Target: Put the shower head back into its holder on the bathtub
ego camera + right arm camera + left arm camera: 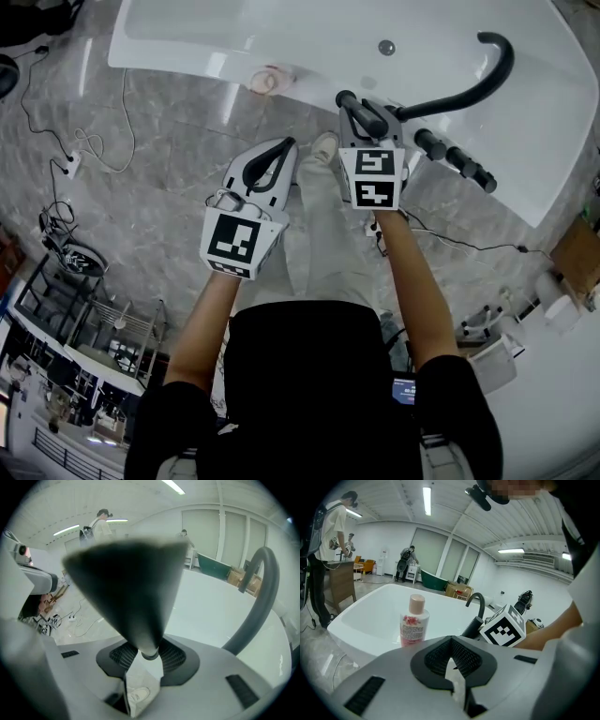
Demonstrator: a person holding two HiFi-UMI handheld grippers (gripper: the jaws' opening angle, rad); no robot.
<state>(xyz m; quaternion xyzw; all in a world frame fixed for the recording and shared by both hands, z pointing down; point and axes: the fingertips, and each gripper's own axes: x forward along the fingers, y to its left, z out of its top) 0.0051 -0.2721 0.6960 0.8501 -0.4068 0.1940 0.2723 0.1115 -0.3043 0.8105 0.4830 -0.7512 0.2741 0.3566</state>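
while the right forearm (pixel 417 291) reaches forward, right gripper (pixel 366 120) clamps shower head (pixel 126 583).

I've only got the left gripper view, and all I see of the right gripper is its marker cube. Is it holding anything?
Observer: Yes. Its own view shows the right gripper shut on the black shower head.
Operator: Where is that over the tub?
Observer: Head view puts it at the bathtub rim, next to the curved faucet.
Operator: And the left gripper?
Observer: It shows against the floor beside the person's shoe, short of the rim.
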